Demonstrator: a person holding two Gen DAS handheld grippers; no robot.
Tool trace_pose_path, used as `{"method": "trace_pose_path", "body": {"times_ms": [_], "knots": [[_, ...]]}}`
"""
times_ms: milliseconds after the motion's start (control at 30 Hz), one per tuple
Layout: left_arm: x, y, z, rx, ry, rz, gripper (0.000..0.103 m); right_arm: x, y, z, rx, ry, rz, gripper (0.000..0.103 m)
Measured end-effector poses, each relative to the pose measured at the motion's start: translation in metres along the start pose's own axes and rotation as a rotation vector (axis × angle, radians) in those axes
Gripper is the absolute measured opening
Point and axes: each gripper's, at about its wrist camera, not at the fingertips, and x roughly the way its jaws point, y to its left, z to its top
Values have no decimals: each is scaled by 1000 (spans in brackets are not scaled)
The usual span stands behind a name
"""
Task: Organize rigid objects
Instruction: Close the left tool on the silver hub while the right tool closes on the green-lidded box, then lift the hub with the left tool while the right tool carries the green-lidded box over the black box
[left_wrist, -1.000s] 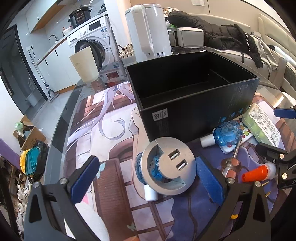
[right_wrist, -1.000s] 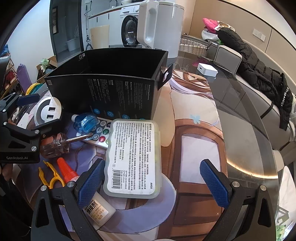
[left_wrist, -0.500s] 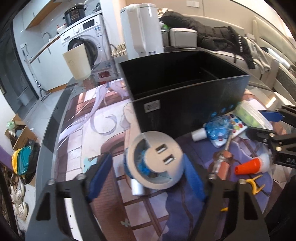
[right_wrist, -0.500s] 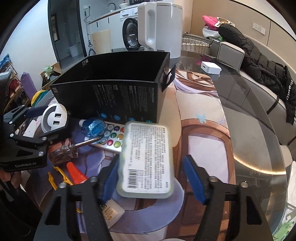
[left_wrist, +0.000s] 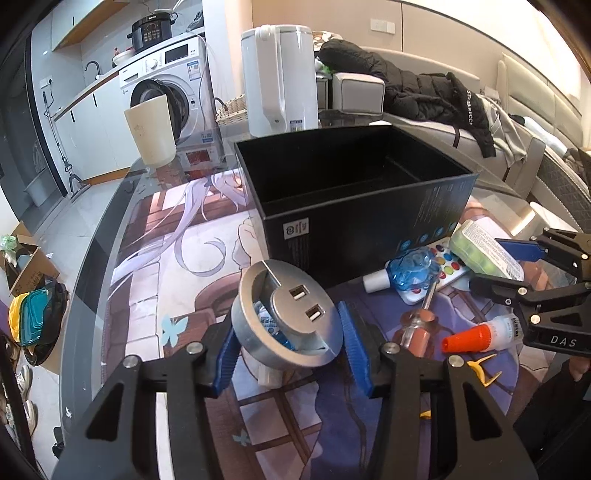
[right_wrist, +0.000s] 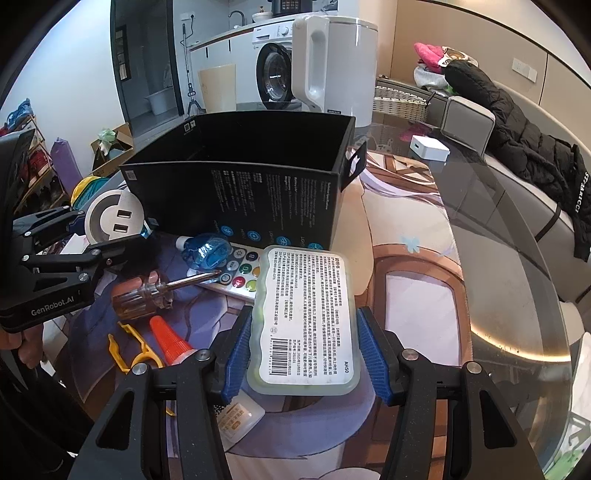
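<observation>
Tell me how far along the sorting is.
Nothing visible in the black cardboard box yet. In hand: left gripper clamps the round silver USB hub; right gripper clamps the labelled translucent plastic case. Left on the mat: amber-handled screwdriver, white remote, orange-capped glue bottle.

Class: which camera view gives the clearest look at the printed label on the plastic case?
The right wrist view: the plastic case faces the lens between the right gripper pads, text and barcode showing. The left wrist view shows it small, edge-on, label unreadable.
</observation>
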Motion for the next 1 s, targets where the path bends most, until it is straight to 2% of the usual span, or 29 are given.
{"method": "trace_pose_path", "body": {"times_ms": [67, 300, 533, 700, 1000], "knots": [[0, 1, -1, 0, -2, 2, 39, -2, 1, 0, -2, -5, 2, 55], [2, 6, -4, -14, 11, 21, 39, -2, 3, -3, -5, 4, 5, 55], [-3, 2, -4, -16, -8, -45, 38, -2, 3, -3, -3, 3, 1, 55], [-7, -5, -4, 19, -24, -67, 17, -2, 4, -3, -12, -3, 4, 55], [-13, -8, -4, 13, -42, -98, 15, -5, 4, -2, -6, -16, 6, 55]]}}
